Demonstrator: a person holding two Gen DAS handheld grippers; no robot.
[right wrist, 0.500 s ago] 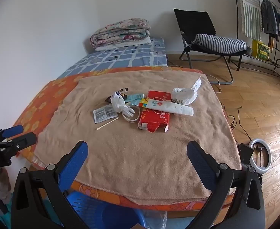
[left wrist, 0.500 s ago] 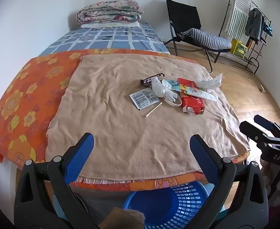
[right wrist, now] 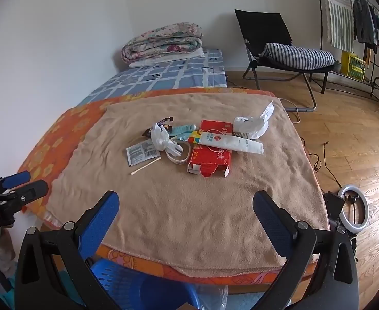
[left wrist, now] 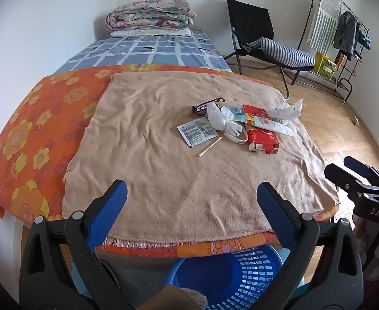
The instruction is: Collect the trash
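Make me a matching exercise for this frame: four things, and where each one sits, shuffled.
Things:
1. cotton swab
2. toothpaste tube
3. blue basket
4. folded quilt

Places:
A. on the checked bed by the wall
B. across the red carton
C. below the table's near edge
D. on the tan towel, just nearer than the white sachet

Pairs: 1-D, 2-B, 3-C, 4-A

Both wrist views look forward and steeply down from the near edge of the worktop (left wrist: 163,180), set well back from the trash pile (right wrist: 199,144). The left view sits further left, and each catches the other hand-held gripper (left wrist: 354,175) at its side. They share the pile, the blue basket (left wrist: 230,279) below, and the bed (right wrist: 163,77) beyond.
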